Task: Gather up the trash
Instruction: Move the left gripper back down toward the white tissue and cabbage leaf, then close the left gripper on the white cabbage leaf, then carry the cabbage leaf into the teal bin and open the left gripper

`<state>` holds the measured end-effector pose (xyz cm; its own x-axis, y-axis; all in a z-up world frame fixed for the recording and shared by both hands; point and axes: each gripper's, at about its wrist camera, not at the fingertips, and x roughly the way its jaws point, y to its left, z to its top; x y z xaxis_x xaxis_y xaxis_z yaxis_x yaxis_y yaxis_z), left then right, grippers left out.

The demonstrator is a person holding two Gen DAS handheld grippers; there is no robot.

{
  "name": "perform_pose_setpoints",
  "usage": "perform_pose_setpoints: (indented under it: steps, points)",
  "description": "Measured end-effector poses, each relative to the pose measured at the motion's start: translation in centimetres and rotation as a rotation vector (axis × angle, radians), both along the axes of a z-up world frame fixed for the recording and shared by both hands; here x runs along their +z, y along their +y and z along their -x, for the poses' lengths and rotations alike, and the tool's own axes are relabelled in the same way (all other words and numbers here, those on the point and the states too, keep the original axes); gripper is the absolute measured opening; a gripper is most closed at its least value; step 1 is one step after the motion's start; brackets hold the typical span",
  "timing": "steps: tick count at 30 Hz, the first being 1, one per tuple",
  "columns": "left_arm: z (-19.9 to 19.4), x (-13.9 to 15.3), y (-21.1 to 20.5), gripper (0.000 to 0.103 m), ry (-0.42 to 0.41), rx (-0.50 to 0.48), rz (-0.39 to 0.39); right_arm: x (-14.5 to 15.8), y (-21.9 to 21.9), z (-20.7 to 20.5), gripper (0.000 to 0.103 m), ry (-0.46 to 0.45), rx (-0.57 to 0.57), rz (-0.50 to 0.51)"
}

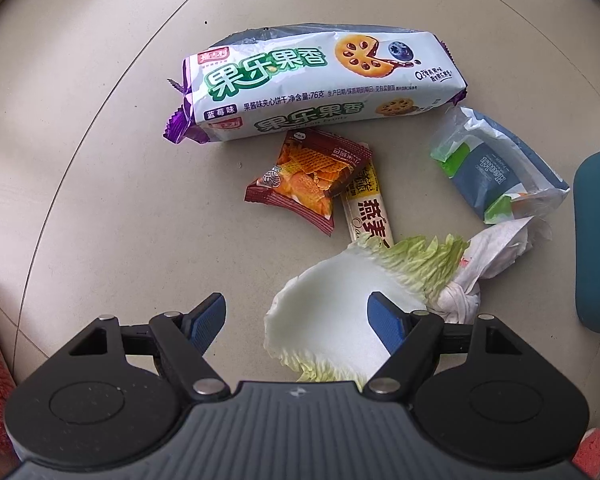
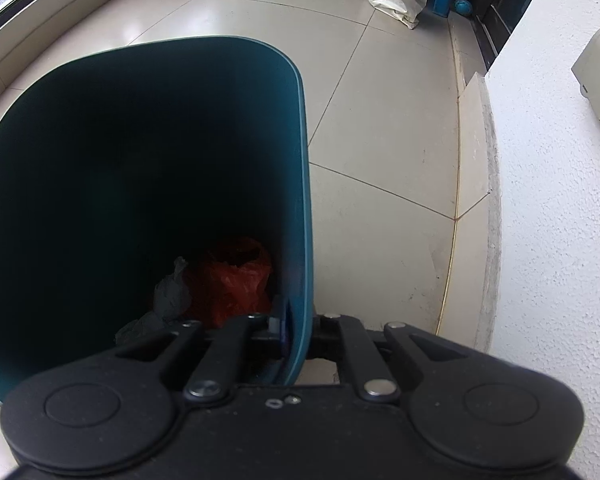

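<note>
On the floor by the bin (image 2: 300, 160), my spread-open left gripper (image 1: 300, 316) straddles the floppy, light cabbage leaf (image 1: 332, 312), best pinched at its stiff white rib, while my right gripper (image 2: 300, 336) clamps the bin's rim.

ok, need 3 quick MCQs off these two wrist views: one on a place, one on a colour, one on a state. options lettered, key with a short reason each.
1. Where is the cabbage leaf?
A. between the left gripper's open fingers
B. on top of the biscuit pack
C. inside the bin

2. What colour is the crumpled bag at the bottom of the bin?
A. yellow
B. red
C. white

3. How does the right gripper stand?
A. wide open above the floor
B. shut on a tissue
C. shut on the bin's wall

Key: 1 A, the leaf lies on the floor in the gap between the blue pads. 2 B, a red bag shows deep in the dark bin. 3 C, one finger sits inside the teal wall and one outside.
</note>
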<state>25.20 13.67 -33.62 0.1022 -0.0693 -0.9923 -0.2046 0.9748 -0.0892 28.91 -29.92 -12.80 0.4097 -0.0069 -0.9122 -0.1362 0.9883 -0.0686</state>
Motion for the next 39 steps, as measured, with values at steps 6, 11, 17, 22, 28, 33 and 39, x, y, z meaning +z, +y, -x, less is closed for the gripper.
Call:
perform_pose_setpoints:
  steps: [6,11,17,22,28,33,39]
  points:
    - [0.7,-1.2,0.2,0.076,-0.008,0.015,0.02,-0.2,0.2,-0.4,0.006,0.014,-0.016,0.002]
    - [1.4,-1.2,0.0,0.059,-0.023,0.045,0.049,-0.2,0.1,-1.0,0.007,0.018,-0.02,0.008]
    - [1.8,-0.6,-1.5,0.031,-0.025,0.052,-0.017,-0.2,0.3,-0.8,0.007,0.015,-0.019,0.01]
    - [1.8,0.7,-1.7,0.013,-0.051,0.093,-0.045,-0.2,0.2,-0.7,0.007,0.01,-0.02,0.007]
    - [2.7,3.8,-3.5,0.006,-0.093,0.095,-0.111,-0.2,0.1,-0.6,0.007,0.003,-0.027,-0.007]
    - [3.2,6.9,-4.3,0.006,-0.103,0.067,-0.21,-0.1,-0.2,-0.6,0.007,-0.002,-0.033,-0.019]
    - [4.1,11.9,-4.4,0.005,-0.165,0.058,-0.229,0.1,-0.8,-0.6,0.006,-0.01,-0.044,-0.051]
